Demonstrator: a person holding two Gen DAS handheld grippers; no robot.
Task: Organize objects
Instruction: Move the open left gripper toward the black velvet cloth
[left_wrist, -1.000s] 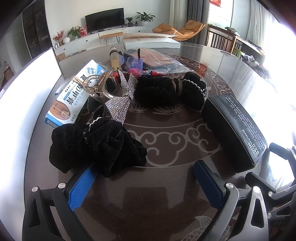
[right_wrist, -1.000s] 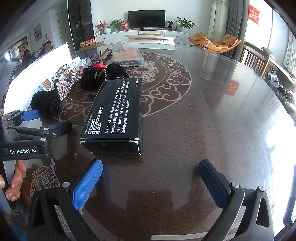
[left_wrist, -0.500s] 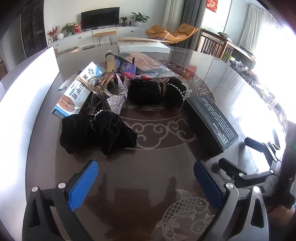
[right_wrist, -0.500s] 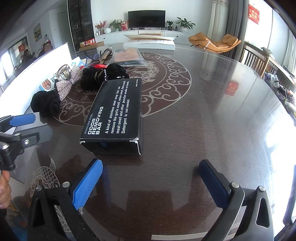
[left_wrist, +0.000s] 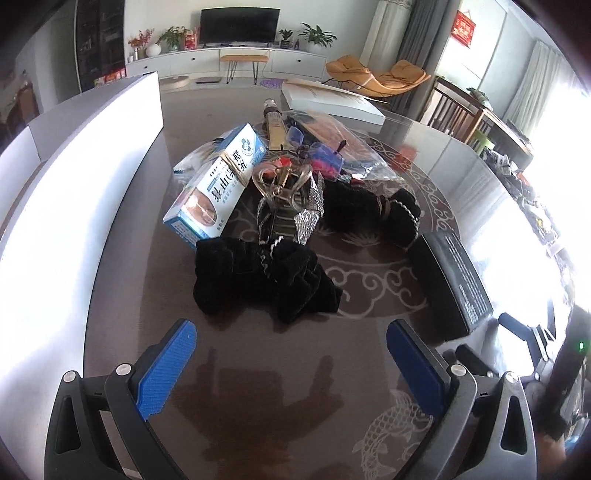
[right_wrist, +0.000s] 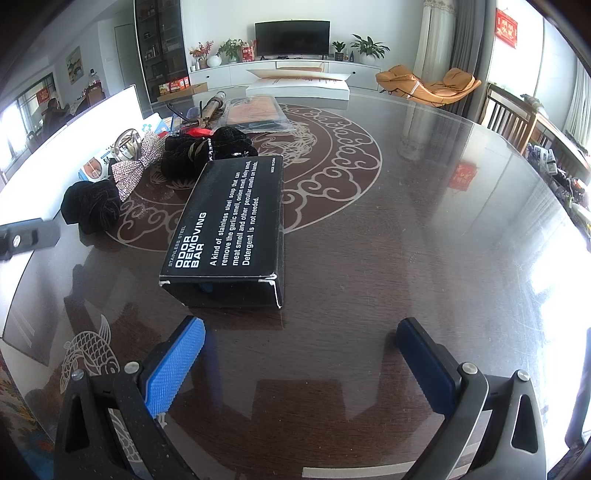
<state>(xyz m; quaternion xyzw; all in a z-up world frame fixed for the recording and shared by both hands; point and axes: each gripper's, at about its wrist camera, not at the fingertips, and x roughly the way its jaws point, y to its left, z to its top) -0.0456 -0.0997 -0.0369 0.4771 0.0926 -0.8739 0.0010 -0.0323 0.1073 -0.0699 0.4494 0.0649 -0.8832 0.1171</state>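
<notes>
Above the dark glossy patterned table (right_wrist: 424, 229), the left gripper (left_wrist: 291, 362) and right gripper (right_wrist: 301, 354) are hovering, jaws spread wide and empty. Just beyond, a black velvet scrunchie (left_wrist: 264, 278) and black printed cardboard box (right_wrist: 229, 229) are awaiting picking, apparently; either needs a centred approach.

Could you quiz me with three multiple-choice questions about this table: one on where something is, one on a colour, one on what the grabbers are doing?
1. Nearest the right gripper lies:
A) black box
B) rhinestone bow
C) velvet scrunchie
2. The gripper pads are:
A) red
B) blue
C) green
3. The left gripper is:
A) shut on the scrunchie
B) shut, empty
C) open, empty

Answers: 1 A, the box sits just ahead of the fingers. 2 B, both pads show blue. 3 C, fingers spread with only table between.
</notes>
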